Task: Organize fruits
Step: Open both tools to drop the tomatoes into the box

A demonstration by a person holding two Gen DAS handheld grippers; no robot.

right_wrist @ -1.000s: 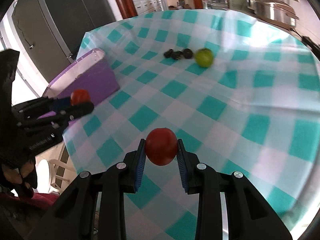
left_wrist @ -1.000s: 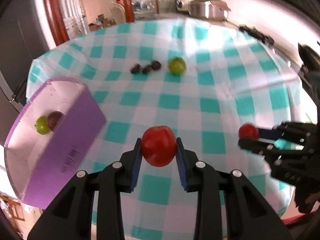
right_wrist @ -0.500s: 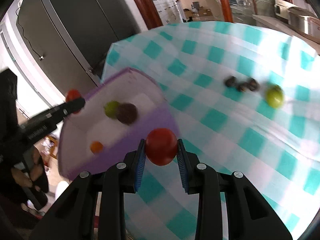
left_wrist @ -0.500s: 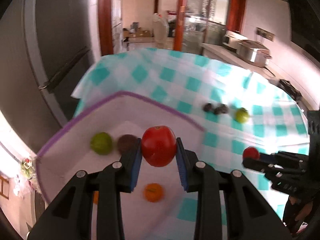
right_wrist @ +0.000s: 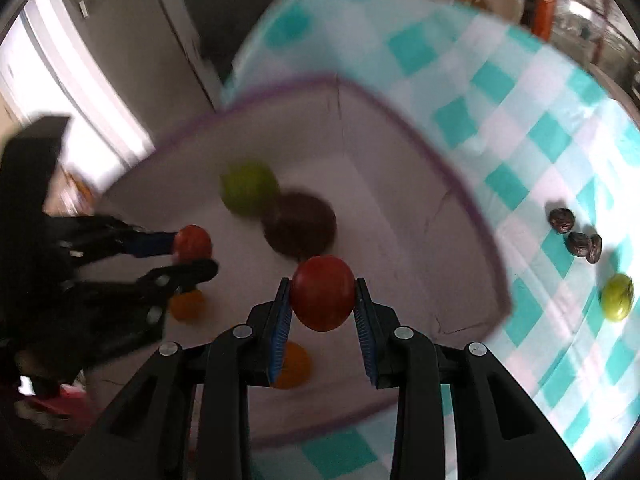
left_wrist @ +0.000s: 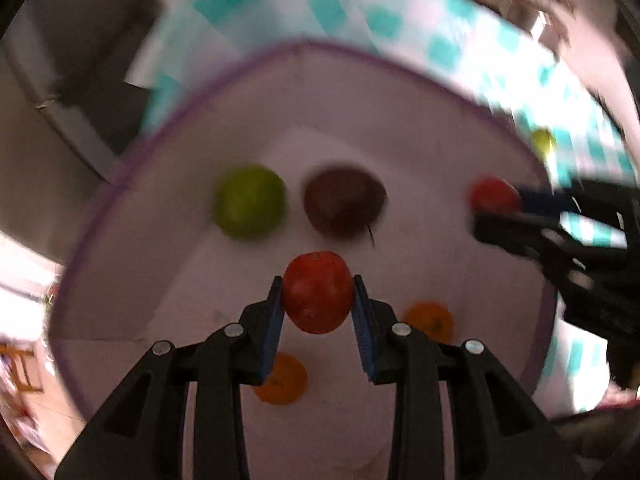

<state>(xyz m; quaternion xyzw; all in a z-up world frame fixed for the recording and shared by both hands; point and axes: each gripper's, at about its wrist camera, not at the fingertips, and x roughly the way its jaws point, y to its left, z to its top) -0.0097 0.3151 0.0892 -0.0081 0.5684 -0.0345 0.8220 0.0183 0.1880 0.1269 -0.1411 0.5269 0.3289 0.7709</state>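
Note:
My left gripper (left_wrist: 318, 306) is shut on a red fruit (left_wrist: 318, 292) and holds it over the open purple box (left_wrist: 100, 208). My right gripper (right_wrist: 323, 304) is shut on another red fruit (right_wrist: 323, 298), also over the box (right_wrist: 472, 208). Inside the box lie a green fruit (left_wrist: 250, 202), a dark purple fruit (left_wrist: 344, 202) and two orange fruits (left_wrist: 430, 320). In the left wrist view the right gripper (left_wrist: 496, 210) comes in from the right with its fruit. In the right wrist view the left gripper (right_wrist: 196, 254) comes in from the left.
On the teal checked tablecloth (right_wrist: 520, 128) outside the box lie a green fruit (right_wrist: 617, 302) and three small dark fruits (right_wrist: 576, 236). A dark cabinet (right_wrist: 168, 32) stands beyond the table's far edge.
Both grippers have moved in over the box, each still holding its red fruit. The box's inside now fills both views.

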